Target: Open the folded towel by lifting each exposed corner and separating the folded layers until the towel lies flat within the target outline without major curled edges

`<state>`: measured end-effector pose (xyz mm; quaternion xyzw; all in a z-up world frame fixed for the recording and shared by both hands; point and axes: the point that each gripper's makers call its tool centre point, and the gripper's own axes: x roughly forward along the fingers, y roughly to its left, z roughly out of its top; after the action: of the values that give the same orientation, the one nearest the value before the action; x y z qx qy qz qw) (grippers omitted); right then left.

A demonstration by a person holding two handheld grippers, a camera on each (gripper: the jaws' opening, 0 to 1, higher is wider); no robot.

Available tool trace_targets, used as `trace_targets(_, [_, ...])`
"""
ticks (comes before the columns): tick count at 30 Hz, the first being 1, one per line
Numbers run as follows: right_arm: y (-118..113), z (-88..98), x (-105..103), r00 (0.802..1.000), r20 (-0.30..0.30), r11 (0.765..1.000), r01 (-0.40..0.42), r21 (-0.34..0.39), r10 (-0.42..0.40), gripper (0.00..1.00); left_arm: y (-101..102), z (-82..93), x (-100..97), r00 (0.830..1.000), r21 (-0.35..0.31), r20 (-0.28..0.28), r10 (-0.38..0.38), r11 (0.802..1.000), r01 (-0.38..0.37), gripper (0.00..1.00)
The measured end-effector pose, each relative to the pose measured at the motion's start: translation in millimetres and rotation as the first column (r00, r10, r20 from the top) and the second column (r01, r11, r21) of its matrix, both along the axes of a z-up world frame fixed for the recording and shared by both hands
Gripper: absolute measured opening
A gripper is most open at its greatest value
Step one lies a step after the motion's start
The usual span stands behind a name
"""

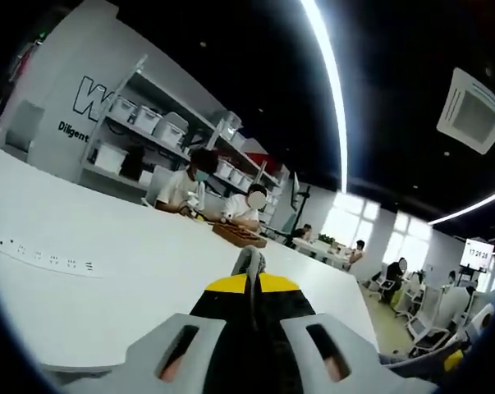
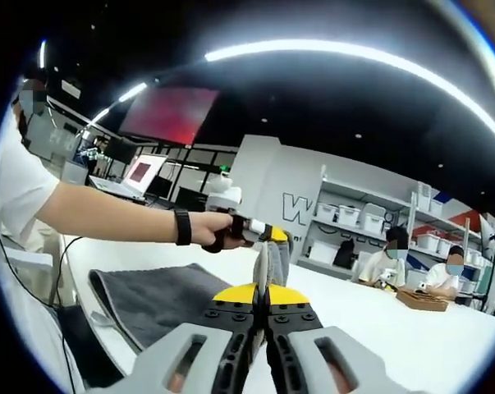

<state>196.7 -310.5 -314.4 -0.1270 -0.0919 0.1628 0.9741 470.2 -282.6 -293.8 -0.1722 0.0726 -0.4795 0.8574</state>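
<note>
White table point(image 2: 411, 328), half-unfolded grey towel point(image 2: 161, 300)

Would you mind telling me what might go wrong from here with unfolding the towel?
1. Both grippers pinch the same towel corner. The right gripper and left gripper sit close together, so layers may lift together instead of separating.
2. The towel lies near the table edge, so pulling could drag it off.
3. The left gripper view points away from the towel, so the grip can't be checked there.
</note>
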Motion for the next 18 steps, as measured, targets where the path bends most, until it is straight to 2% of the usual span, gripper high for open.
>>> trace_targets(4, [-2,-5.0,-1,1.000,-0.012,1.000,0.015,-0.025,-0.015,0.00,-3,-1.7,-0.2,1.000,-0.049,-0.027,-0.009,0.999,0.008,0.00])
trace_targets(10, [-7,-15.1,-2,0.999,-0.031,0.998,0.032,-0.050,-0.034,0.00,-11,-10.8,1.6,0.999,-0.035,-0.035,-0.015,0.999,0.014,0.00])
trace_targets(18, [-16,-29.6,-1,0.997,-0.063,0.997,0.047,-0.059,-0.050,0.00,-17,-28.8,4.9,0.996,-0.021,-0.085,-0.017,1.000,0.016,0.00])
